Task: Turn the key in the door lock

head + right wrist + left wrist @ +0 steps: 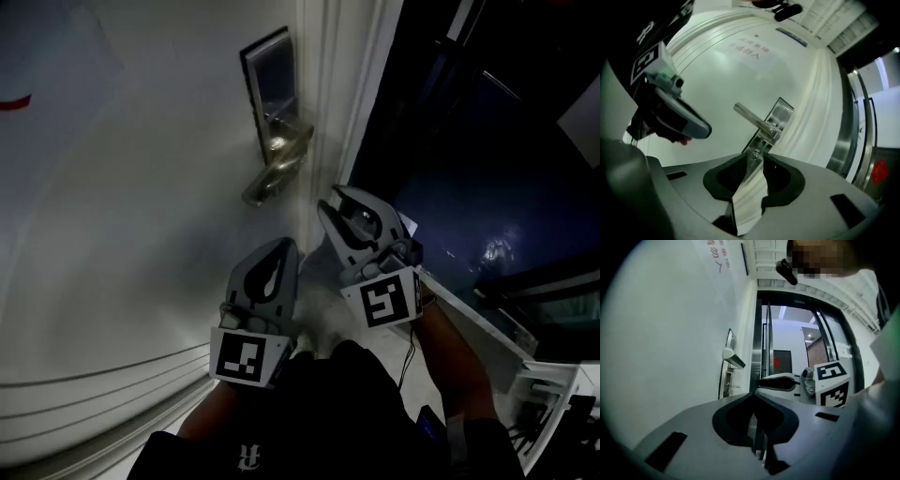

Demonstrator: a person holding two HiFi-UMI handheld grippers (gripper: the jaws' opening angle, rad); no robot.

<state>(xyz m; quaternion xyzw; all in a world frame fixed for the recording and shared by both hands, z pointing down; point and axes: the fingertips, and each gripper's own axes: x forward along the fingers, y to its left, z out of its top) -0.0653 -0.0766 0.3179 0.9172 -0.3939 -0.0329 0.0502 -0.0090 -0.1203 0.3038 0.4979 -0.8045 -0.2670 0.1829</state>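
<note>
The white door (141,187) carries a dark lock plate (266,82) with a metal lever handle (277,167). In the right gripper view the handle (752,119) juts from the plate (780,112), and the small key (755,152) shows just under it, in line with the narrow gap of my right gripper (756,161). Its jaws stand slightly open and short of the key. In the head view my right gripper (328,202) points at the door edge below the handle. My left gripper (277,251) hangs lower, shut and empty. The left gripper view shows the plate (729,363) edge-on.
Right of the door frame (349,103) a dark opening (487,141) leads into another room. A pale ledge (487,323) runs below it. A paper notice with red print (750,51) is stuck on the door. The person's dark clothing (328,412) fills the bottom of the head view.
</note>
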